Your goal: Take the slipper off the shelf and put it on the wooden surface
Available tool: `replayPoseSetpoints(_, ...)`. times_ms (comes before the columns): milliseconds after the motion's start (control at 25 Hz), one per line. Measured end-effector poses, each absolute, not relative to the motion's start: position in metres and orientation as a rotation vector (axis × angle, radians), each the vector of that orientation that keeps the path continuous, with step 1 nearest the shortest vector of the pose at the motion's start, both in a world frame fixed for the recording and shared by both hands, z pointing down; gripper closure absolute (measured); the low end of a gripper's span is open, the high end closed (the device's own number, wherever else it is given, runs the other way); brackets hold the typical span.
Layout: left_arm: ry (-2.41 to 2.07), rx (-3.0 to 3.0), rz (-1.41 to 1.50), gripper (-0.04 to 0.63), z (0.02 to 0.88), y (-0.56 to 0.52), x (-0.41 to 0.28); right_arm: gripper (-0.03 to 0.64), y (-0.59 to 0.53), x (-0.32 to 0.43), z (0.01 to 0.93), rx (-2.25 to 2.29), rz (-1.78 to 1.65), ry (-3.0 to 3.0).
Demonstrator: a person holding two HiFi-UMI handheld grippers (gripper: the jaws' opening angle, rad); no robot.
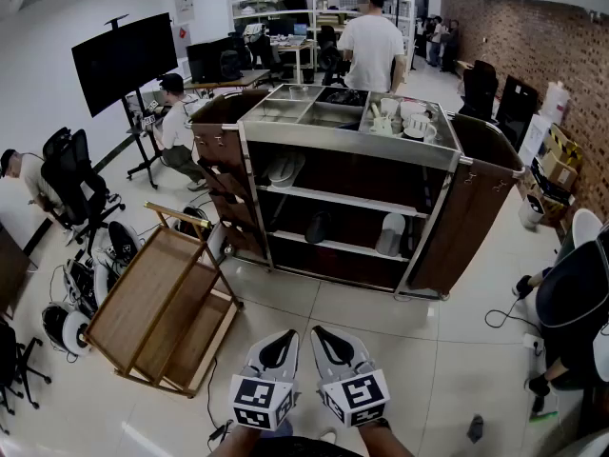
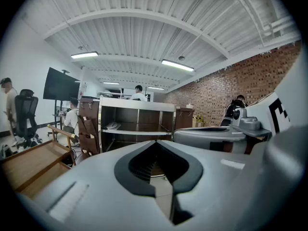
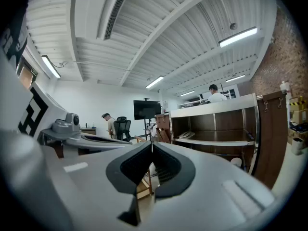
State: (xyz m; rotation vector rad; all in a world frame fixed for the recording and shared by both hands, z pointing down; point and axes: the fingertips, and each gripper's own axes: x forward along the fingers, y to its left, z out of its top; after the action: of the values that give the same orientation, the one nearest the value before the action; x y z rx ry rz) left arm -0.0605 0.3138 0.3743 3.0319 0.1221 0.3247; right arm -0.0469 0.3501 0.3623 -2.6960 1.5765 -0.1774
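the left gripper (image 1: 285, 339) and the right gripper (image 1: 320, 335) are hanging side by side at 6 o'clock in the head view, low over the pale tiled floor (image 1: 381, 350). both are pointing toward 12 o'clock at the steel-topped dark wooden service cart (image 1: 352, 144). each claw is sitting fully closed, tips meeting, with nothing between them in either gripper view. that is likely because no reach is under way yet.

the pale grey slipper (image 1: 283, 169) is lying on the cart's upper shelf (image 1: 366, 201), toward its left end. it is at roughly 12 o'clock from the grippers and well apart from them. a dark slipper (image 1: 319, 227) is sitting on the shelf below. a white object (image 1: 392, 234) to its right is too unclear to name.

the light wooden slatted rack (image 1: 157, 298) is lying tilted on the floor at about 10 o'clock from the grippers, near the cart's left side. its flat boards are facing up, so it is probably serving as the wooden surface.

the task is looking to be at its very start, with the slipper untouched on the shelf. the next move is likely calling for closing in on the cart and opening one claw before reaching in. the steel post and shelf lip are leaving some risk of a bump.
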Motion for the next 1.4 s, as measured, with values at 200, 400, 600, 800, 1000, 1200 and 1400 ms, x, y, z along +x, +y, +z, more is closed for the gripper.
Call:
replayPoseSetpoints(200, 0.096, 3.026, 0.315, 0.591, 0.378, 0.307, -0.039, 0.617, 0.344, -0.028, 0.367, -2.687, -0.184, 1.604)
replayPoseSetpoints(400, 0.088, 3.016, 0.288, 0.591, 0.381, 0.282, 0.004, 0.617, 0.321, 0.007, 0.372, -2.701, -0.187, 1.627)
replayPoseSetpoints(600, 0.12, 3.004, 0.279, 0.591, 0.383, 0.247, 0.054, 0.617, 0.284, 0.056, 0.376, -2.717, -0.202, 1.62)
replayPoseSetpoints(800, 0.152, 3.001, 0.295, 0.591, 0.38, 0.199, 0.107, 0.617, 0.234, 0.103, 0.369, -2.732, -0.208, 1.607)
replayPoseSetpoints(1000, 0.193, 2.993, 0.283, 0.591, 0.373, 0.147, 0.155, 0.617, 0.184, 0.152, 0.365, -2.772, -0.216, 1.583)
replayPoseSetpoints(1200, 0.244, 2.972, 0.281, 0.591, 0.371, 0.101, 0.188, 0.613, 0.134, 0.186, 0.358, -2.771, -0.239, 1.554)
replayPoseSetpoints(1400, 0.304, 2.962, 0.27, 0.591, 0.372, 0.076, 0.216, 0.609, 0.105, 0.216, 0.358, -2.779, -0.257, 1.504)
